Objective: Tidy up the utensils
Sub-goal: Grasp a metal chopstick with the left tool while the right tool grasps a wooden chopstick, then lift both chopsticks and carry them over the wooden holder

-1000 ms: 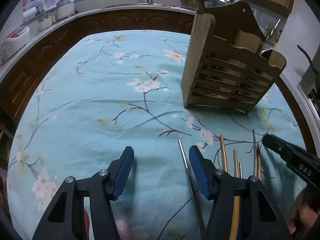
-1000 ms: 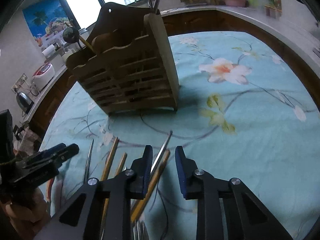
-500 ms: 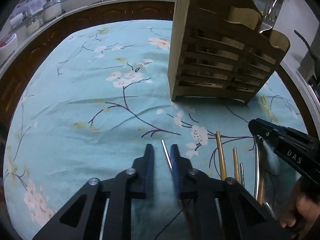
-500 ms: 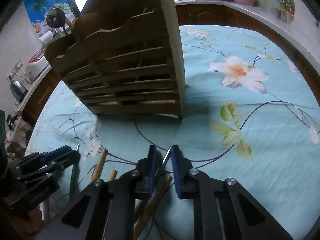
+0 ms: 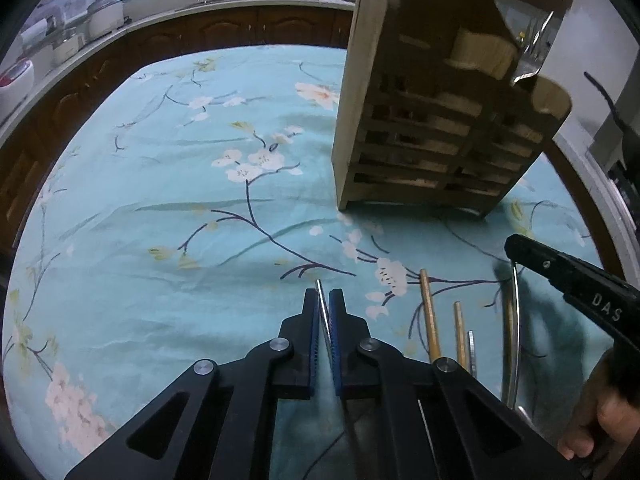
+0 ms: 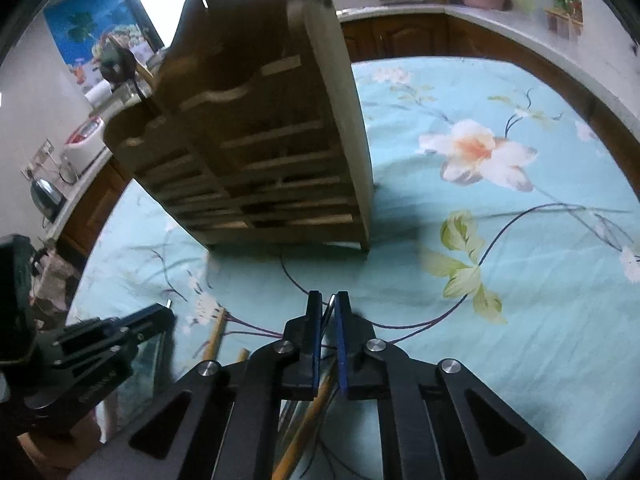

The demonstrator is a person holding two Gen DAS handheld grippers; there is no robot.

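Note:
A slatted wooden utensil holder (image 5: 420,128) (image 6: 260,140) stands upright on the teal floral tablecloth (image 5: 180,200), with some utensils in its top. My left gripper (image 5: 324,296) is shut on a thin metal rod (image 5: 319,286) whose tip sticks out past the blue pads. Right of it lie two wooden chopsticks (image 5: 429,320) and a short metal piece (image 5: 472,344). My right gripper (image 6: 329,304) is shut on a slim metal handle (image 6: 330,301), seen from the left wrist as a curved steel strip (image 5: 517,320). A wooden stick (image 6: 308,420) lies under the right gripper.
A person's hand (image 5: 596,420) holds the right gripper at the lower right. Dark wooden cabinets and a counter (image 5: 200,4) with jars and appliances ring the table. The holder stands close ahead of both grippers; open cloth (image 6: 520,280) spreads to the right.
Both grippers' jaws went from apart to closed: the left on the metal rod, the right on the slim metal handle. Both views moved nearer the wooden holder.

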